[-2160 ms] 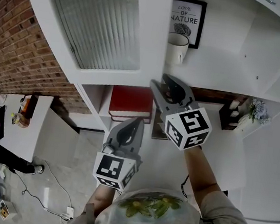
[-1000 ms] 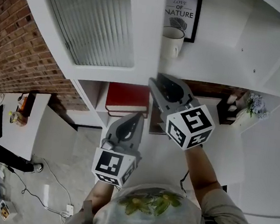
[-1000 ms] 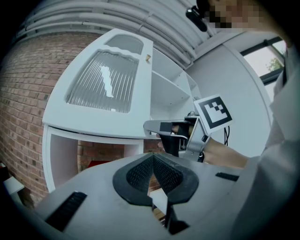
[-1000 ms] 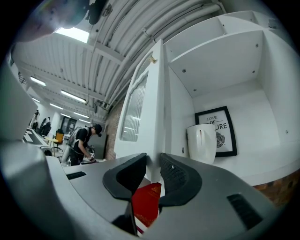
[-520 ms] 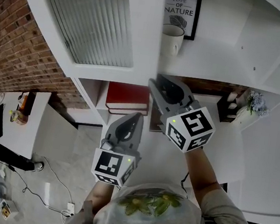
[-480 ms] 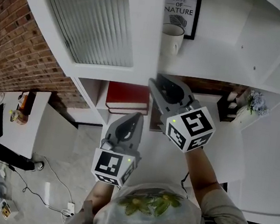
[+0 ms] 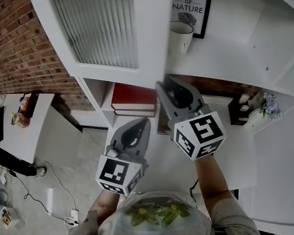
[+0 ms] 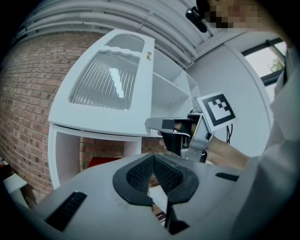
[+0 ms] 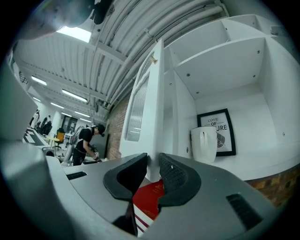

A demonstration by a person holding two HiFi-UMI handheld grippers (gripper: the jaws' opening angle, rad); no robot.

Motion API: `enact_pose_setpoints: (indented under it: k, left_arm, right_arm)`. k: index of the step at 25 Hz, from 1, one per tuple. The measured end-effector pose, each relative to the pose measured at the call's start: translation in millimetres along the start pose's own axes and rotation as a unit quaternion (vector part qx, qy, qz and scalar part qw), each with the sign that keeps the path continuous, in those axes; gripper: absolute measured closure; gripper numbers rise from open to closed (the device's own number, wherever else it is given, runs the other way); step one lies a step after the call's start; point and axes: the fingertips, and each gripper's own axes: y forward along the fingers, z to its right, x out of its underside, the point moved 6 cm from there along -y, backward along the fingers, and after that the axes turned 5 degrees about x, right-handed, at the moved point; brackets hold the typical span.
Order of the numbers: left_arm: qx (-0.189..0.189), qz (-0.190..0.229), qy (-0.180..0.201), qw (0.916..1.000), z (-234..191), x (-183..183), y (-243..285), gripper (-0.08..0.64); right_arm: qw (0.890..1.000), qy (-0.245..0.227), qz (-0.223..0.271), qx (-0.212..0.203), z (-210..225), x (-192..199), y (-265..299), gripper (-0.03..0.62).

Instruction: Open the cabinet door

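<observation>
Little has shifted since the earlier frames: both grippers sit about where they were, and only the right gripper (image 7: pixel 165 87) has changed, its jaws having just been closing. In the right gripper view they now pinch the lower free edge of the white cabinet door (image 9: pixel 151 117), and the pads look pressed against both faces, so this gripper (image 9: pixel 153 161) is gripping the door. In the head view the door (image 7: pixel 95 20), with its ribbed glass panel, stands at about eleven o'clock from that gripper and is already swung well out from the shelves. That leaves the white mug (image 7: pixel 179 37) and the framed print (image 7: pixel 190 9) uncovered at twelve o'clock and the red book (image 7: pixel 134 97) at nine o'clock. The left gripper (image 7: pixel 145 122) hangs at about seven o'clock of the right one, its jaws together on nothing, as the left gripper view (image 8: pixel 152 157) shows. The step in hand seems to be swinging the door wider. To do it well, keep the pinch firm, since the edge is thin and smooth and may slip. Lead the hand along the door's arc about its far-side hinges, towards nine o'clock, rather than pulling straight. Let the wrist follow the door's turn so the jaws do not twist off, and keep the left gripper out of the sweep.
</observation>
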Motion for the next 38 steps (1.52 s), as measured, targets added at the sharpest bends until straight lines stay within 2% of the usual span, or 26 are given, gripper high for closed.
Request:
enact_pose_setpoints:
  k: [38]
  left_arm:
    - [-0.043,-0.006,-0.003,0.999,27,2,-44,0.551]
  right_arm:
    - [1.0,0.026,0.014,0.003,-26,-3,-24,0.508]
